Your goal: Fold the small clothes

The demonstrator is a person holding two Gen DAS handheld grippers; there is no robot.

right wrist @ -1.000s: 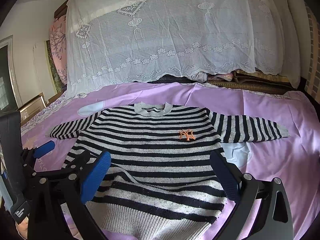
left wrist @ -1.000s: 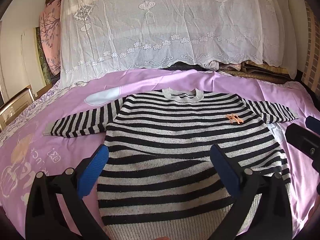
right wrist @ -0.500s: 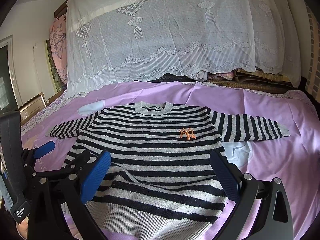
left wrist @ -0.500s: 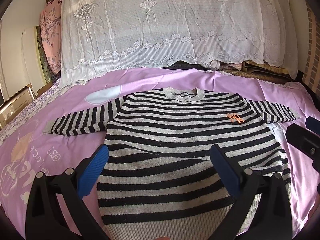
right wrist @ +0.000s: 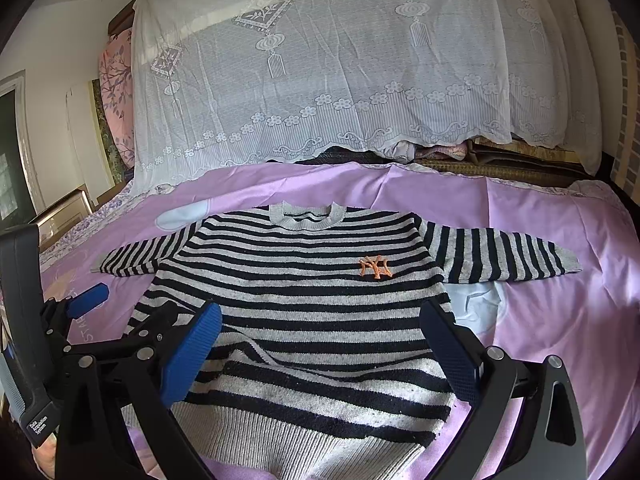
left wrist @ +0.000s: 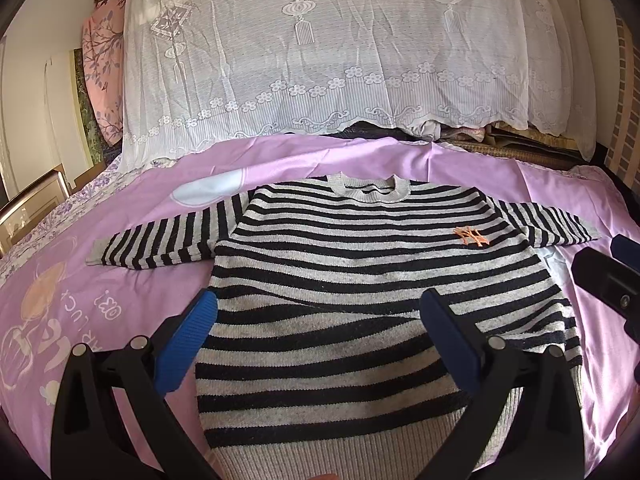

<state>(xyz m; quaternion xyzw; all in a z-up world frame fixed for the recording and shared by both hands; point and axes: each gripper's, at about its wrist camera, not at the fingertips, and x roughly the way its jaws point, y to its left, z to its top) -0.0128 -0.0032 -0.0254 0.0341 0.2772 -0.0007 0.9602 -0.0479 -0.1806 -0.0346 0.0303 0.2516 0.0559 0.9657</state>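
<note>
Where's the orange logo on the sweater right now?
The orange logo sits on the striped sweater chest, toward the right sleeve and below the collar, right of centre in both wrist views.

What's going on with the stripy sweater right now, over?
Left gripper open, right gripper open, both holding nothing. Striped sweater flat on purple sheet, sleeves spread, unfolded. Nothing lying on it.
</note>
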